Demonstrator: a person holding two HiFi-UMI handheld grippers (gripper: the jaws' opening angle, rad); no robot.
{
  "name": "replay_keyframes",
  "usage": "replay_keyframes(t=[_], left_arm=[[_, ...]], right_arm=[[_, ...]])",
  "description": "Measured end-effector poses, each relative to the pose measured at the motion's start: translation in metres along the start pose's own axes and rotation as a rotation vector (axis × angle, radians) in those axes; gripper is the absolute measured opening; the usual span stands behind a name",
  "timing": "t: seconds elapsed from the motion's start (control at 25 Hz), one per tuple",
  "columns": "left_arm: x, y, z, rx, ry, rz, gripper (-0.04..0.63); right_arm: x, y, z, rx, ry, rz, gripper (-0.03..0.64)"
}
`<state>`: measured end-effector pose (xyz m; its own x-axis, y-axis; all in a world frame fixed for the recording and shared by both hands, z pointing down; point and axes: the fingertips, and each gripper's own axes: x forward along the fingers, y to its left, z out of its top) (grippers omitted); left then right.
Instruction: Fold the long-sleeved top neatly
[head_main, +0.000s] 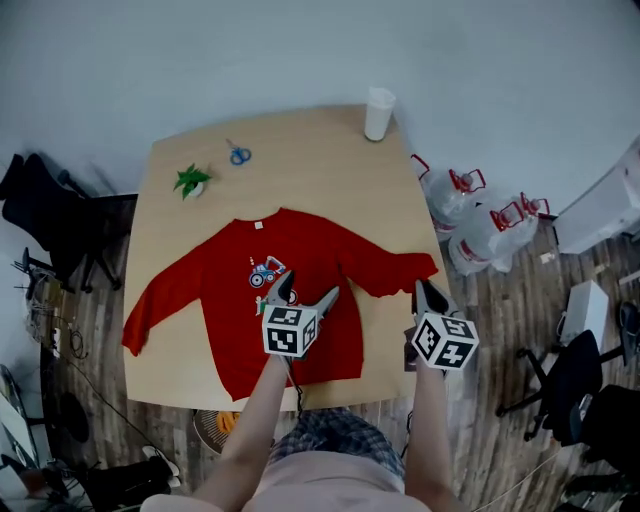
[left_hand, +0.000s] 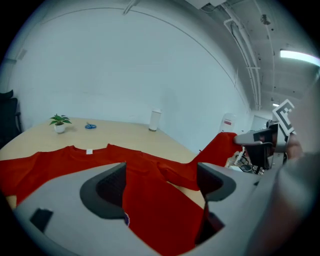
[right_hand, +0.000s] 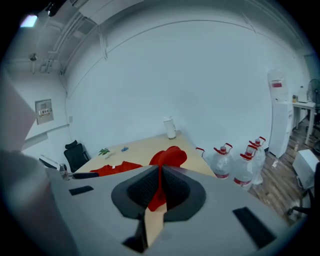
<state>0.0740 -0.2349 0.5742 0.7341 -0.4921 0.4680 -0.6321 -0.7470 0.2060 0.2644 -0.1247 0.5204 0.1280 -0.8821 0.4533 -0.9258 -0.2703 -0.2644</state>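
The red long-sleeved top (head_main: 300, 290) lies front up across the middle of the table (head_main: 300, 150), its left-hand sleeve (head_main: 160, 305) stretched toward the lower left edge. Its right-hand sleeve (head_main: 395, 270) reaches toward the table's right edge. The right gripper (right_hand: 160, 187) is clamped on the end of that sleeve, with a thin fold of red cloth pinched between its closed jaws. The left gripper (left_hand: 160, 185) hovers over the body of the top with its jaws wide apart, holding nothing. The likeliest trouble is that so narrow a pinch slips out once the sleeve is carried across. With the left gripper not pressing on the cloth, a pull on the sleeve could also drag the shoulder and body along, so the fold would be wrinkled or skewed. A wide swing toward the top of the frame might come near the white cup (head_main: 379, 112), though it stands well apart now. In the head view the right gripper's marker cube covers the grip itself, so how much of the cuff is caught cannot be judged there. The left gripper's cube hides part of the chest print and the cloth below it. In the left gripper view the hem is cut off.
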Motion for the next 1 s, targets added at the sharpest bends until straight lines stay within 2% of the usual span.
replay_keyframes(t=[0.56,0.76,1.0], left_arm=[[-0.082,0.137,0.017,-0.116,-0.091,0.251,0.440],[-0.111,0.176,0.013,-0.154,-0.110,0.325,0.440],[-0.137,0.212,-0.004,-0.202,-0.112,0.386,0.440]], right_arm=[[0.080,0.170,0.059,-0.164,-0.043,0.320,0.026],[0.103,0.240,0.053,-0.247,-0.019,0.452,0.026],[0.130,0.321,0.020,-0.363,0.066,0.611,0.026]])
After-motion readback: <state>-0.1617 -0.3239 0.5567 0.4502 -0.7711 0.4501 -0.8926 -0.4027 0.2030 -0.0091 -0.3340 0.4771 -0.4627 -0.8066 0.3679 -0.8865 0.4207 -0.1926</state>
